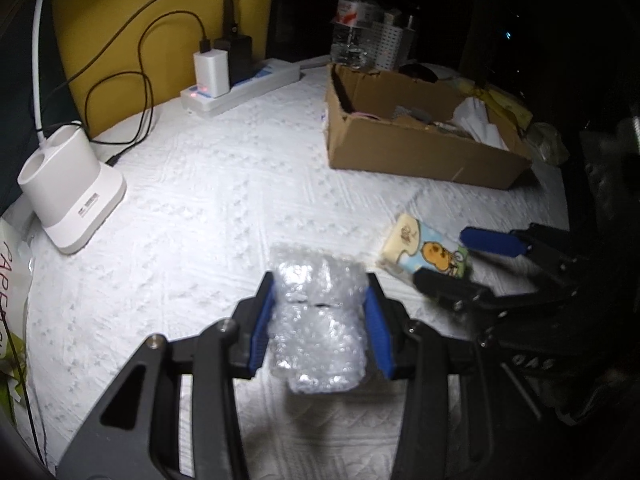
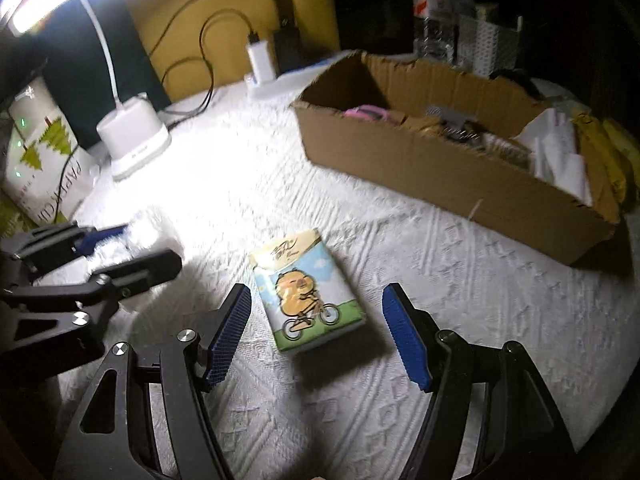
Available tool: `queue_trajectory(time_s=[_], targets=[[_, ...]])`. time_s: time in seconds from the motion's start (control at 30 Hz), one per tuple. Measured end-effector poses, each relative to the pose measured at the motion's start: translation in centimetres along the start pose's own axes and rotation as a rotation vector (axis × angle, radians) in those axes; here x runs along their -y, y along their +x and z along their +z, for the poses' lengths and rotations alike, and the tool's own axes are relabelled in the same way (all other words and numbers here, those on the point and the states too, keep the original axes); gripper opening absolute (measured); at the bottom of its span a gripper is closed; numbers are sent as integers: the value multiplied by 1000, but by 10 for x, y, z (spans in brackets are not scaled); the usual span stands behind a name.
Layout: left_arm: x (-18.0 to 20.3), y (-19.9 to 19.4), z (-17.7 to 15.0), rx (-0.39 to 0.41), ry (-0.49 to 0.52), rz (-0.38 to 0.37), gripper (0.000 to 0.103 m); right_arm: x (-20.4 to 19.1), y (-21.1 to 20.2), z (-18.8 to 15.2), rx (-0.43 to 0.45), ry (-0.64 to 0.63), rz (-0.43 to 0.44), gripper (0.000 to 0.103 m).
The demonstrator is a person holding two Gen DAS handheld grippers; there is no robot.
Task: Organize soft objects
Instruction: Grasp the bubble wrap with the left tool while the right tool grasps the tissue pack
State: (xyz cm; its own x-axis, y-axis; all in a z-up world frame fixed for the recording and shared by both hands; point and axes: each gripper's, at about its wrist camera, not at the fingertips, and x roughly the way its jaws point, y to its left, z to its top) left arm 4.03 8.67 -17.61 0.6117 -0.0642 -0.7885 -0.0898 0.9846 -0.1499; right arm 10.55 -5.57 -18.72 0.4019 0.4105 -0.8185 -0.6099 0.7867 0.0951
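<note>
My left gripper (image 1: 320,320) is shut on a wad of clear bubble wrap (image 1: 318,320) and holds it just above the white tablecloth. My right gripper (image 2: 316,328) is open, its blue pads on either side of a tissue pack (image 2: 306,288) printed with a cartoon bear on a bicycle; the pads do not touch it. The pack lies flat on the cloth and also shows in the left wrist view (image 1: 426,250), with the right gripper (image 1: 460,256) around it. The left gripper (image 2: 108,248) appears at the left of the right wrist view.
An open cardboard box (image 1: 420,156) holding several items stands at the back right. A lamp base (image 1: 70,196), a power strip (image 1: 240,84) with chargers and cables, a water bottle (image 1: 354,20) and a paper-cup pack (image 2: 44,160) line the back and left.
</note>
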Motion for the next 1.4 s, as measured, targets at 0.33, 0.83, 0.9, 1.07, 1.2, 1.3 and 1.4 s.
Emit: queue_trajectory(time_s=[0.33, 0.83, 0.9, 1.07, 1.2, 1.3, 1.4], targets=[[0, -1, -1, 3, 0, 4, 43, -6, 13, -1, -26, -32, -8, 60], [25, -9, 11, 31, 53, 21, 43, 21, -34, 2, 65, -6, -1, 58], [29, -11, 14, 36, 60, 21, 43, 25, -41, 3, 79, -4, -2, 58], [41, -13, 23, 52, 75, 17, 43, 38, -60, 7, 122, 8, -9, 58], [50, -12, 30, 60, 85, 13, 43, 48, -71, 9, 147, 22, -12, 58], [56, -11, 38, 69, 92, 10, 43, 55, -78, 11, 161, 31, -16, 58], [63, -11, 45, 77, 95, 6, 43, 64, -85, 12, 177, 42, -19, 58]])
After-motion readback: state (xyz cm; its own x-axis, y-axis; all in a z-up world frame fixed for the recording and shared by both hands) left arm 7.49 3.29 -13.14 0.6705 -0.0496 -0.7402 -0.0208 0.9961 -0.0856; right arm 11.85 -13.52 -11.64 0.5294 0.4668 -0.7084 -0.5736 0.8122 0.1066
